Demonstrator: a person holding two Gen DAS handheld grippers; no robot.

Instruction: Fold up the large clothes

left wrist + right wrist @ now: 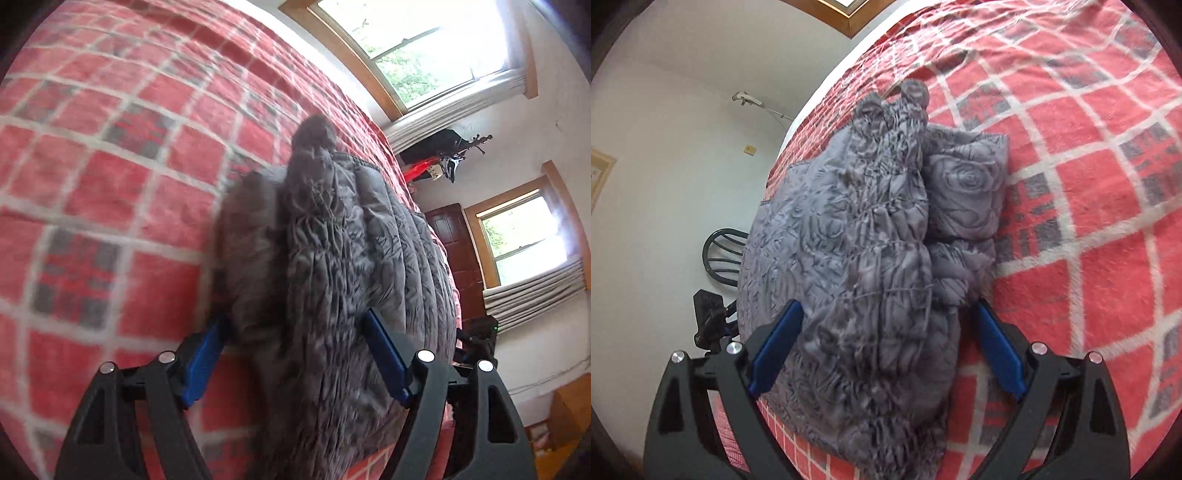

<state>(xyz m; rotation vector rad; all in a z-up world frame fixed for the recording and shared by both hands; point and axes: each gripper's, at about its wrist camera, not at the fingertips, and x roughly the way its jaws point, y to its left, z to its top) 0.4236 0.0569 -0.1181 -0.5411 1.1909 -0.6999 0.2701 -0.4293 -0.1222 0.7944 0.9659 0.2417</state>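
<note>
A grey garment with a rose pattern and a smocked, gathered band (pixel 332 258) lies bunched on a red plaid blanket (pixel 110 166). My left gripper (pixel 295 321) is open, its blue fingers (pixel 205 358) on either side of the gathered band, not clamped. In the right wrist view the same garment (pixel 871 240) lies folded over on the blanket (pixel 1089 166). My right gripper (pixel 886 310) is open too, its blue fingers (pixel 999 354) straddling the near end of the garment.
The blanket covers a bed. Two windows with blinds (pixel 436 48) and a brown door (pixel 450 229) are on the wall beyond it. A dark chair (pixel 722 254) stands by the white wall. The other gripper (pixel 709 317) shows past the garment's edge.
</note>
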